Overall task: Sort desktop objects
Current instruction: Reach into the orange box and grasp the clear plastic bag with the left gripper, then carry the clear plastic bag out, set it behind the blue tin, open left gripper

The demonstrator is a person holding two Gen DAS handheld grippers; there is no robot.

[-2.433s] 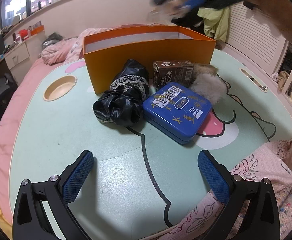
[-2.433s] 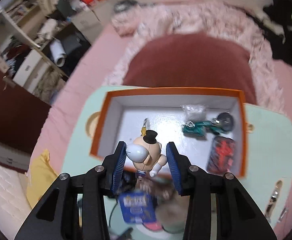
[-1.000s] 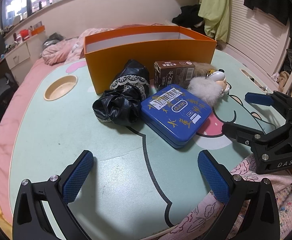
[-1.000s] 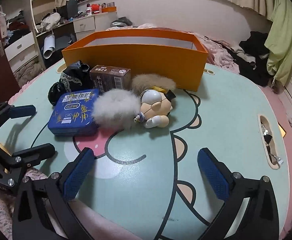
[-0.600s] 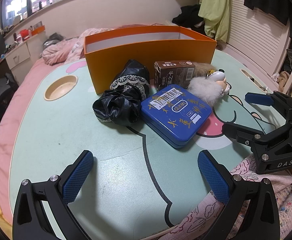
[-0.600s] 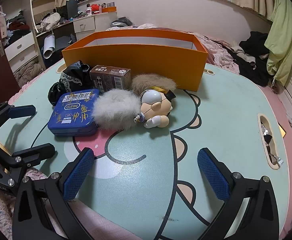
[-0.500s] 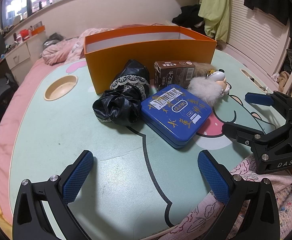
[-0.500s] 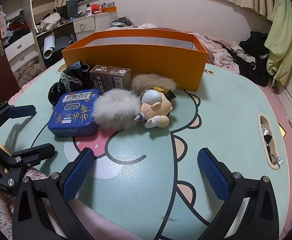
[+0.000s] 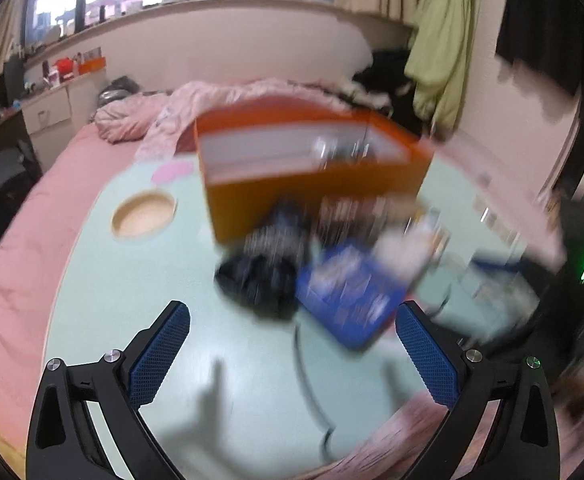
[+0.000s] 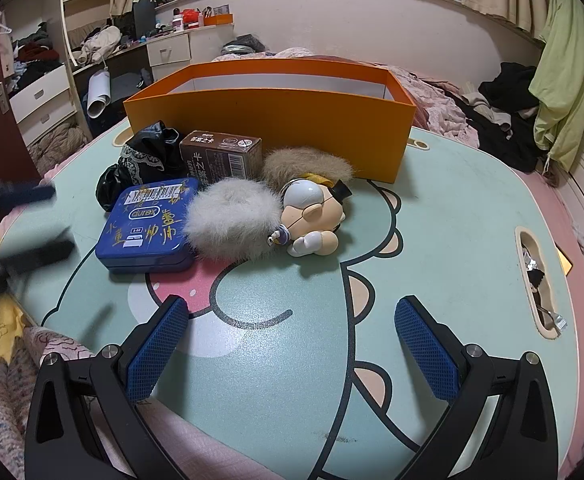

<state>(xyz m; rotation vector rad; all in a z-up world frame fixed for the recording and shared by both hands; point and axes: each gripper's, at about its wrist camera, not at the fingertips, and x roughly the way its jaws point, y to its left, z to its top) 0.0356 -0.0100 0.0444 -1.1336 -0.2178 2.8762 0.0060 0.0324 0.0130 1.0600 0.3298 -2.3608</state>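
Left wrist view – blurred – shows items inside orange box; both claws spread, empty.

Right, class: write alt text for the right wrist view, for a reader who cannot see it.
An open right claw hovers over a mint-green cartoon-print table, holding nothing. Ahead lie a blue rectangular tin, a white fur pompom, a small bald doll figure, a brown carton and black lace-trimmed fabric, before an open orange cardboard box.
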